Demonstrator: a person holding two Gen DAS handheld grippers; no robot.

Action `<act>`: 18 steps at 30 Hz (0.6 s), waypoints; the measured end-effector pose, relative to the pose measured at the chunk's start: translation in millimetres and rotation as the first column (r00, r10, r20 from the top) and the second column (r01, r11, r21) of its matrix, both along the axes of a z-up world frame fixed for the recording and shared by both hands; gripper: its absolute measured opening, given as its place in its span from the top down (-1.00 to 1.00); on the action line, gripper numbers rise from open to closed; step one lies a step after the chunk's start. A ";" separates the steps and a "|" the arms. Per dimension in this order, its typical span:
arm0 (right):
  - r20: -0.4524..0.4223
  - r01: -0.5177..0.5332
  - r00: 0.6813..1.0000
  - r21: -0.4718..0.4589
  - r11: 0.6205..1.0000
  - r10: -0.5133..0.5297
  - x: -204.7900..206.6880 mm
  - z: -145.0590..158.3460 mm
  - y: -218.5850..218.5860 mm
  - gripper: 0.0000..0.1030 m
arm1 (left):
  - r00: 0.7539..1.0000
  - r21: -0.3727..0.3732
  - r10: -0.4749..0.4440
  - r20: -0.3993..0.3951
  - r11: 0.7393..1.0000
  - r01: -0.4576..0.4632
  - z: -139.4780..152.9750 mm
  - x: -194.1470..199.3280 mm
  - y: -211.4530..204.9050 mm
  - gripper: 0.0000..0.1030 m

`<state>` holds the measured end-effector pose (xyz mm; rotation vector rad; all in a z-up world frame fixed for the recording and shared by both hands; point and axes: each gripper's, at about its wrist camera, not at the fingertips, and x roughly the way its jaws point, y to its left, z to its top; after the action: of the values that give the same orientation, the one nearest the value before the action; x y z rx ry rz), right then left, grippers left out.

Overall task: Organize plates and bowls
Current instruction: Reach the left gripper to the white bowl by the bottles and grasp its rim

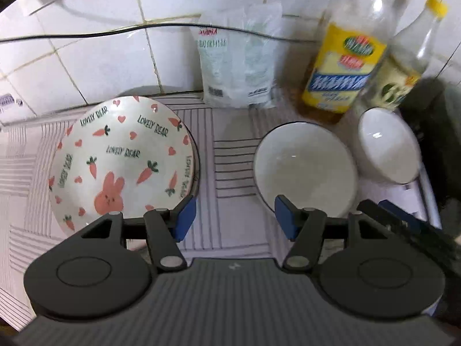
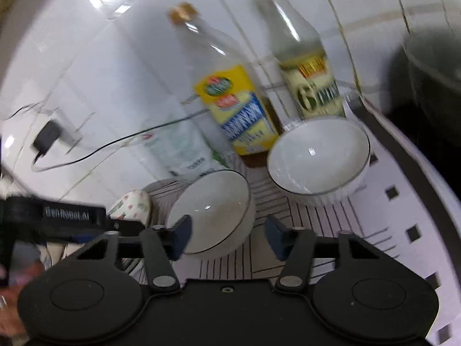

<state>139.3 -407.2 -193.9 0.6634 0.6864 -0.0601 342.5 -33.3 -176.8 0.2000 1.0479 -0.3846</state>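
Observation:
A plate (image 1: 121, 161) printed with a rabbit and carrots lies on the mat at the left. To its right stand two white bowls with dark rims, one near (image 1: 305, 170) and one further right (image 1: 386, 147). My left gripper (image 1: 234, 219) hovers open over the bare mat between the plate and the near bowl, with nothing between its fingers. In the right wrist view my right gripper (image 2: 229, 236) is open at the near bowl (image 2: 213, 210). Its left finger (image 2: 181, 236) is over the bowl's inside, the right one outside its wall. The second bowl (image 2: 317, 158) stands behind.
Two glass bottles (image 1: 343, 66) (image 1: 409, 66) and a plastic bag of white grains (image 1: 239, 57) stand against the tiled wall. A black cable (image 1: 86, 33) runs to a wall plug. A dark pot (image 2: 435, 86) sits at the right, beyond the striped mat (image 1: 230, 155).

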 end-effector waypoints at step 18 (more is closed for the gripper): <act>-0.149 0.136 0.983 0.184 0.973 -0.109 38.5 -40.3 -9.9 0.72 | 0.993 -0.003 -0.033 -0.116 0.999 0.032 -42.5 15.0 -31.1 0.75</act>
<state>177.8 -417.1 -234.2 0.8955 0.7902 -0.1566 357.5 -64.4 -219.3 0.1959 1.1603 -0.4301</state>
